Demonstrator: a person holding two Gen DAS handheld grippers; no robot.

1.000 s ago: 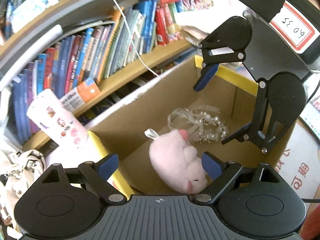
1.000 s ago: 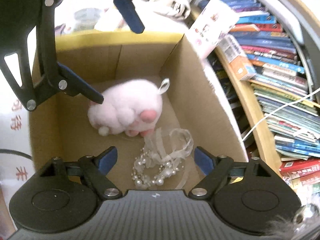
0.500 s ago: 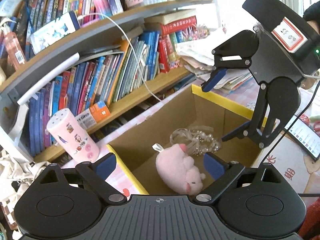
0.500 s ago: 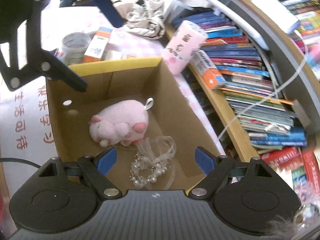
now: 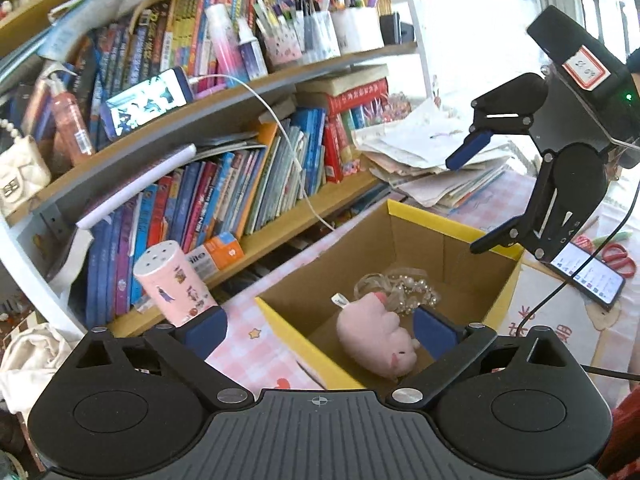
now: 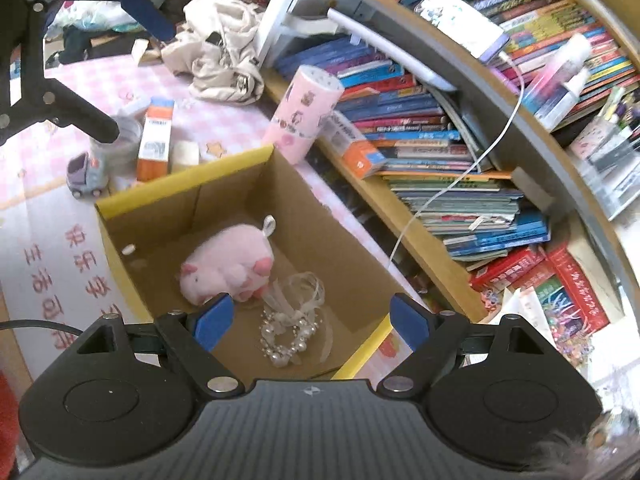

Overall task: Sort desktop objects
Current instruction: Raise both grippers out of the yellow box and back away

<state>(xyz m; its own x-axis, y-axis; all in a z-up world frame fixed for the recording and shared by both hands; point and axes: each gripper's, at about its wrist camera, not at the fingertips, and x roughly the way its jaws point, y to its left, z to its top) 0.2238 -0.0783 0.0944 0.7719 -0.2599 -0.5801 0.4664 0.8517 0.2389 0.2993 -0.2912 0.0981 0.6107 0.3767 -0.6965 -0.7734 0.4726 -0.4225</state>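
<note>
A: Cardboard, brown inside with a yellow rim: that was the box [image 6: 188,184] on the pink checked tablecloth [image 6: 112,80]. In it lay a pink plush pig [image 6: 228,268] on its side and, touching its feet, a pearl and ribbon bracelet [image 6: 292,320]

B: And the grippers?

A: Both were above the box and carried nothing. The left gripper [image 5: 320,330] had just been opening its jaws wider, with nothing between the blue pads. The right gripper [image 6: 310,318] stood with its jaws apart too, empty, over the near end of the box

B: What was left to sort?

A: Beyond the far rim stood an orange carton [image 6: 156,140], a small grey toy truck [image 6: 86,176], a clear round container [image 6: 120,140] and a small pale block [image 6: 185,156], close together. A tall pink tube [image 6: 306,110] leaned by the bookshelf [image 6: 420,240], just beside the box corner

B: What could have gone wrong?

A: My judgement only: the desk things sat so near each other that wide jaws reaching for one might have knocked its neighbour. The tube looked tall and tilted, so a glancing touch might have tipped it. A white cable [image 6: 460,176] hung down the shelf near the box and could have snagged an arm. The two grippers, close over one box, might also have collided
</note>
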